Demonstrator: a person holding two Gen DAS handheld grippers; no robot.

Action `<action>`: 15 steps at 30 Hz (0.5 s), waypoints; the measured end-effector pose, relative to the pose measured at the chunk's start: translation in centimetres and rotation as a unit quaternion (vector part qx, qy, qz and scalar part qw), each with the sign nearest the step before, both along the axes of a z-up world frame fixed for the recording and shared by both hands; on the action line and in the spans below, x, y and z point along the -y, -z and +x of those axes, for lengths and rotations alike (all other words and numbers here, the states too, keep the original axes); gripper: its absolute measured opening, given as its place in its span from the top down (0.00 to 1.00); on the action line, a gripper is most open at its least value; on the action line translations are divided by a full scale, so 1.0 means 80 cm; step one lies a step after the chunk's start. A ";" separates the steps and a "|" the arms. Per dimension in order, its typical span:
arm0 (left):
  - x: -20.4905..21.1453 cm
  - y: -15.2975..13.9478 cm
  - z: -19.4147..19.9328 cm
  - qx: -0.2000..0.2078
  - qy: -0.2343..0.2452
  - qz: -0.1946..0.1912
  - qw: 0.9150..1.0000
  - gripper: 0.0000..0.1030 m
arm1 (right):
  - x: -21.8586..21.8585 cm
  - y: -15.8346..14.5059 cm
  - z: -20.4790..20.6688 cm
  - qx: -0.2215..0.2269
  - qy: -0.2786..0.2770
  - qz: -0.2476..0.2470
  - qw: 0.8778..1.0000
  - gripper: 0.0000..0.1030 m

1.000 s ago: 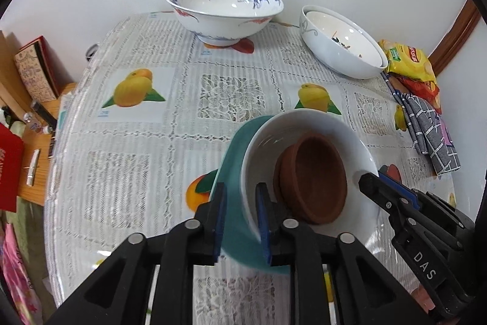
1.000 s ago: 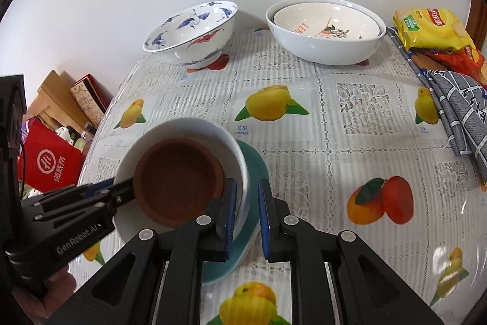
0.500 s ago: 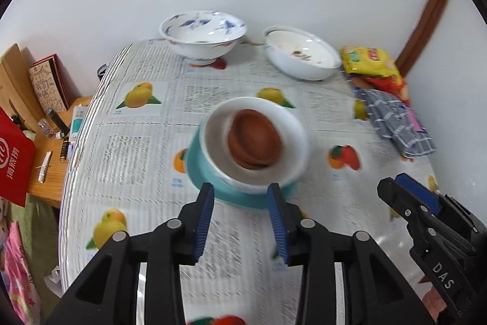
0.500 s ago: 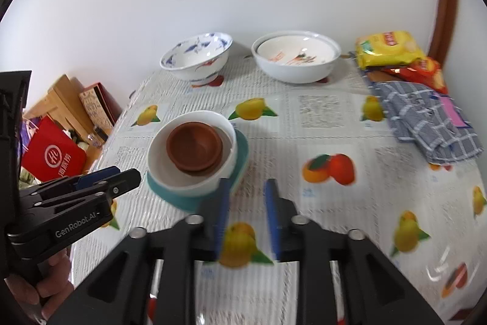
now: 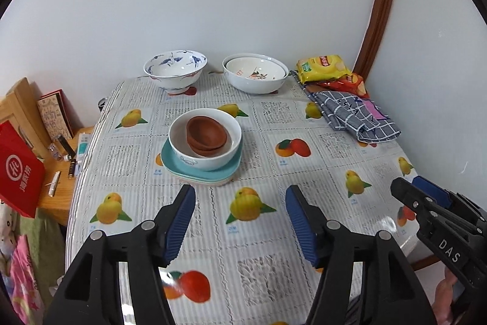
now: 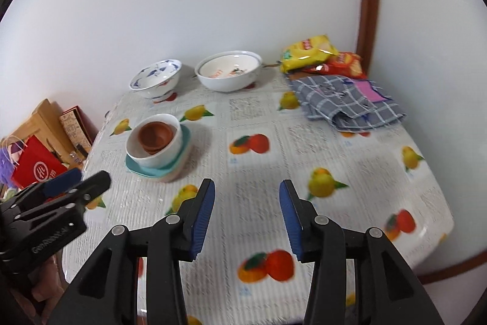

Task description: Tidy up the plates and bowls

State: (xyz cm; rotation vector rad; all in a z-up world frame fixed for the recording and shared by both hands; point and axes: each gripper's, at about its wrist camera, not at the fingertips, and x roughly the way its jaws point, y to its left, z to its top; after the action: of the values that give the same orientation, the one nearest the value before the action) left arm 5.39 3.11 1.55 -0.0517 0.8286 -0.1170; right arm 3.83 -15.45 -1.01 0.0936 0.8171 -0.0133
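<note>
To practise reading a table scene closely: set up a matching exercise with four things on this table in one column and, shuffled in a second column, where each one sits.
Things
1. brown bowls
2. white bowl
3. blue-patterned bowl
4. checked cloth

Places
A. under the snack packets' near edge, by the right wall
B. on the teal plate
C. far left, by the back wall
D. nested inside another bowl

Pairs: 1-D, 2-B, 3-C, 4-A

Each gripper, left gripper (image 5: 240, 204) and right gripper (image 6: 246, 197), is black plastic with ribbed blue pads (image 5: 182, 221), silver screws and white lettering.
</note>
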 end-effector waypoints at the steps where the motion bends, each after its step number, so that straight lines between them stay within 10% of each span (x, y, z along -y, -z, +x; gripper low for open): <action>1: 0.001 -0.001 -0.006 0.002 0.000 0.000 1.000 0.40 | 0.004 -0.001 -0.006 0.001 0.003 0.000 1.000 0.52; 7: 0.012 -0.011 -0.039 0.012 -0.005 0.012 1.000 0.26 | 0.005 -0.010 -0.047 0.025 0.005 -0.024 0.999 0.16; 15: 0.020 -0.015 -0.068 0.018 -0.005 0.030 0.999 0.16 | 0.006 -0.011 -0.079 0.027 0.013 -0.029 0.999 0.11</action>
State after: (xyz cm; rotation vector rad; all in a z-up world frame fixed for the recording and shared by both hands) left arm -0.02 1.52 2.73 0.0027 0.7956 -0.0828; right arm -2.46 -15.94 -0.09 0.0494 0.7618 -0.0583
